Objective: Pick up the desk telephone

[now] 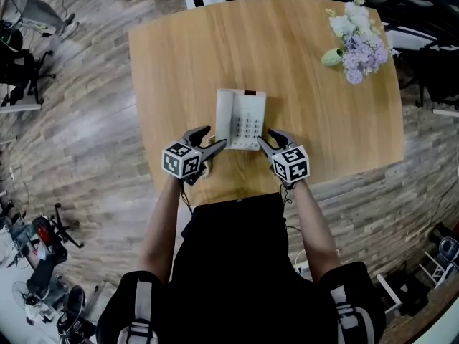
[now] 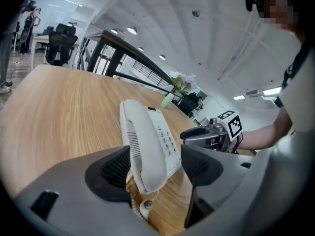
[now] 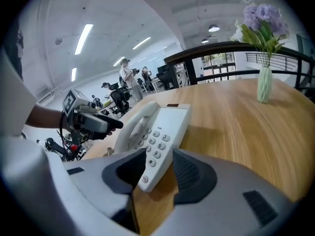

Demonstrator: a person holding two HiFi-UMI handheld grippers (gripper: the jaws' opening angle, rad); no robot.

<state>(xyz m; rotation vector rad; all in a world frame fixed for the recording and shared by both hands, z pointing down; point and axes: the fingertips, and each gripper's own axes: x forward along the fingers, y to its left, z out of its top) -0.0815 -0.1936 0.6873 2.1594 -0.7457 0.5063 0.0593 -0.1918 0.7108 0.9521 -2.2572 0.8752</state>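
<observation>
A white desk telephone (image 1: 242, 119) with its handset on the left lies flat near the front edge of the wooden table (image 1: 301, 84). My left gripper (image 1: 210, 138) is at its near left corner, my right gripper (image 1: 270, 139) at its near right corner. In the left gripper view the handset's near end (image 2: 147, 141) sits between the open jaws of the left gripper (image 2: 156, 167), with a gap at the right pad. In the right gripper view the keypad corner of the telephone (image 3: 157, 132) lies between the open jaws of the right gripper (image 3: 158, 173), which do not press on it.
A pale green vase of purple and white flowers (image 1: 355, 38) stands at the table's far right. The handset's coiled cord (image 2: 140, 205) hangs at the near edge. Office chairs and gear stand on the floor around the table.
</observation>
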